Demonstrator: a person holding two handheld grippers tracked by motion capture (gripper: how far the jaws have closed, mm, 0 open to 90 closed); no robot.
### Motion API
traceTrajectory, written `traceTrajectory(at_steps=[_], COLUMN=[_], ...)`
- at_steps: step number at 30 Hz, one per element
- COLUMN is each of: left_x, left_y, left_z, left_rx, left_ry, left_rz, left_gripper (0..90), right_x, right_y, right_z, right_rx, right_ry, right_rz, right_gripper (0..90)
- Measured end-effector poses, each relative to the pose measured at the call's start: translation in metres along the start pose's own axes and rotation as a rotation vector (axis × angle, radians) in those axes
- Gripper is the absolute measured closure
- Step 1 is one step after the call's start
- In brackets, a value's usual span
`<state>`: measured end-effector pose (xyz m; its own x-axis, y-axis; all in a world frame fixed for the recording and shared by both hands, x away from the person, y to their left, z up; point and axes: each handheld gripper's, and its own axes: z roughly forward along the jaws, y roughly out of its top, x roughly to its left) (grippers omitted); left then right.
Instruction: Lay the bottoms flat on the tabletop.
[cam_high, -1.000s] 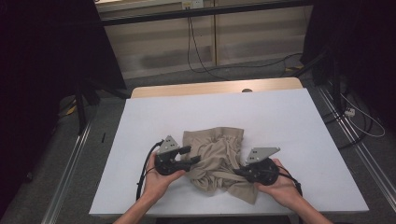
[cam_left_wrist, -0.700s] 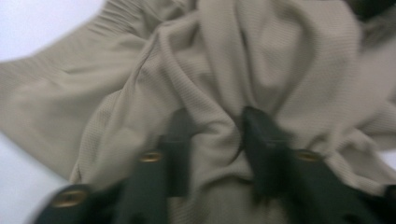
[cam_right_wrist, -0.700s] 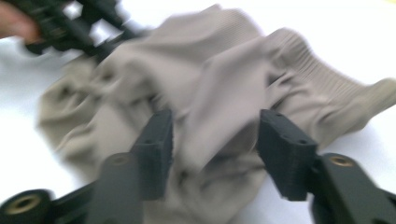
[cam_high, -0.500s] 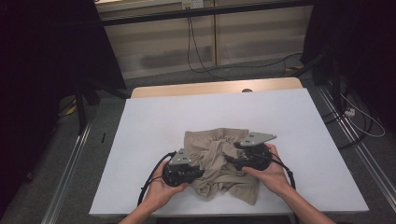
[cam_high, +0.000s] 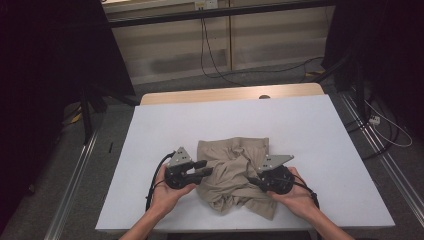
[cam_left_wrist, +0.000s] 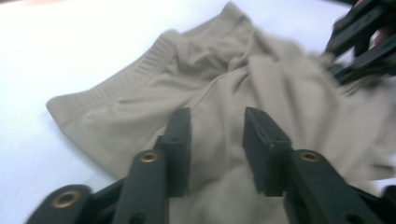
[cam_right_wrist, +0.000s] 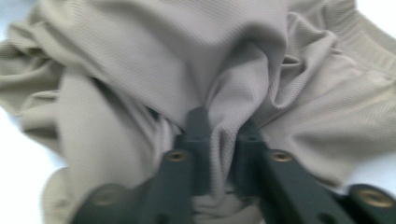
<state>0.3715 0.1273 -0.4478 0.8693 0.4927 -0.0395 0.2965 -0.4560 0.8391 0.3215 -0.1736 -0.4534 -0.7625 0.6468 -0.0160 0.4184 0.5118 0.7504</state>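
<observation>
Centrally, a crumpled beige garment (cam_high: 235, 172) is laid on the white table (cam_high: 310, 135); its fold is clamped by the right gripper (cam_right_wrist: 219, 135), while the left gripper (cam_left_wrist: 217, 135) is held apart over it.

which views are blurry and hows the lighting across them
High view: sharp, white table bright, surroundings dark. Left gripper view: soft blur on the beige garment, worst at the far right gripper; table nearly washed out. Right gripper view: cloth weave fairly crisp mid-frame, near jaws blurred.

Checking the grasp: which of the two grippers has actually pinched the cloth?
The right gripper: a fold of the beige cloth is squeezed between its jaws. The left gripper stands open over the cloth.
</observation>
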Motion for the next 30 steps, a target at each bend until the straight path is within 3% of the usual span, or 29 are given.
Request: traceTrajectory(at_steps=[2, 3, 5, 6, 7, 9, 11, 14, 18, 23, 25, 28, 30], left_x=[-0.001, -0.002, 0.000, 0.002, 0.003, 0.005, 0.004, -0.002, -0.013, -0.031, -0.032, -0.026, -0.021], left_y=[-0.003, -0.005, -0.007, -0.008, -0.009, -0.009, -0.010, -0.010, -0.015, -0.016, -0.015, -0.013, -0.011], left_z=[0.011, 0.015, 0.018, 0.017, 0.016, 0.012, 0.009, 0.006, -0.003, -0.011, -0.010, -0.010, -0.012], left_rx=[0.045, 0.058, 0.061, 0.067, 0.075, 0.102, 0.117, 0.137, 0.151, 0.170, 0.160, 0.138, 0.108], left_ry=[0.001, -0.008, -0.020, -0.035, -0.050, -0.073, -0.073, -0.070, -0.110, -0.107, -0.079, -0.027, -0.011], left_rz=[0.040, 0.035, 0.002, -0.034, -0.055, -0.064, -0.082, -0.082, -0.108, -0.075, -0.051, -0.044, -0.053], left_gripper=[49.3, 46.6, 46.1, 47.6, 51.8, 70.7, 78.1, 80.4, 81.0, 80.7, 78.7, 66.6, 55.8], right_x=[-0.004, -0.004, -0.006, -0.007, -0.008, -0.009, -0.011, -0.009, -0.003, 0.003, 0.004, 0.000, -0.006], right_y=[0.000, 0.000, 0.000, -0.001, -0.002, -0.001, -0.003, -0.007, -0.010, -0.018, -0.023, -0.025, -0.020], right_z=[0.002, 0.004, 0.009, 0.011, 0.012, 0.011, 0.007, 0.002, -0.005, -0.021, -0.028, -0.034, -0.040], right_rx=[-0.005, -0.006, 0.004, 0.011, 0.011, 0.019, 0.031, 0.035, 0.047, 0.048, 0.036, 0.007, -0.026], right_ry=[-0.025, -0.034, -0.037, -0.037, -0.034, -0.047, -0.029, -0.010, 0.002, 0.012, 0.000, -0.042, -0.040], right_rz=[0.010, 0.013, 0.017, 0.025, 0.039, 0.038, 0.051, 0.047, 0.025, 0.016, 0.029, 0.047, 0.073], right_gripper=[61.8, 57.9, 55.3, 54.9, 56.4, 69.5, 81.6, 86.1, 86.9, 86.2, 76.8, 49.0, 42.9])
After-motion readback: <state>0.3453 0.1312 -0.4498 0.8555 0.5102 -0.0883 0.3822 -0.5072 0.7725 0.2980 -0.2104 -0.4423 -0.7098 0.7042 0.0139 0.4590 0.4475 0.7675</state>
